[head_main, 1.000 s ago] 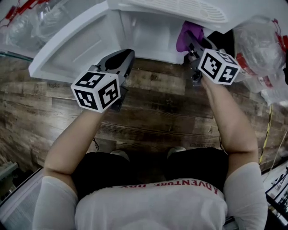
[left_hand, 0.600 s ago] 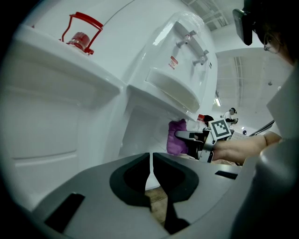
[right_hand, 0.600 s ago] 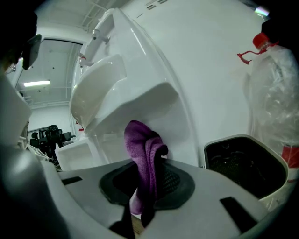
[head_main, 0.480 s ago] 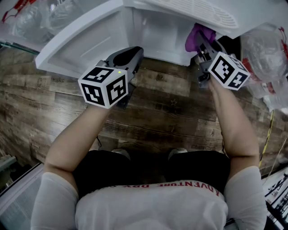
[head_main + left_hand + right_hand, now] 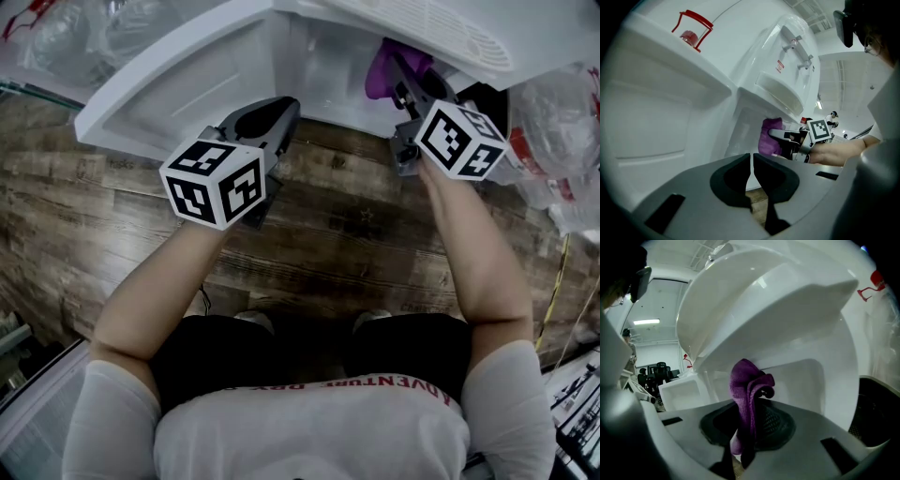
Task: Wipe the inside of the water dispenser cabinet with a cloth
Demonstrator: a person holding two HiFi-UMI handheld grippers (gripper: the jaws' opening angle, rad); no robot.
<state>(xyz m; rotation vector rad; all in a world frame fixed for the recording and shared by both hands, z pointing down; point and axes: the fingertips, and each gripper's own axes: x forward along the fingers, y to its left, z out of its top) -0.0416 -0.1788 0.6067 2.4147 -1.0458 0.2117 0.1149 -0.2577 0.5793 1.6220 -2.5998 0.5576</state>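
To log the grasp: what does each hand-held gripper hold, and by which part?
The right hand-held gripper is shut on the purple cloth, pinching its bunched middle; one end sticks out ahead. The left hand-held gripper is shut and empty.

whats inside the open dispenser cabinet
Only the purple cloth, pinched in the right gripper, shows at its opening against white walls; deeper in is hidden from every view.

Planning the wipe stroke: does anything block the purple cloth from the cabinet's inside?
Nothing visible does. The right tongs hold the purple cloth at the open cabinet; its door is swung aside, left.
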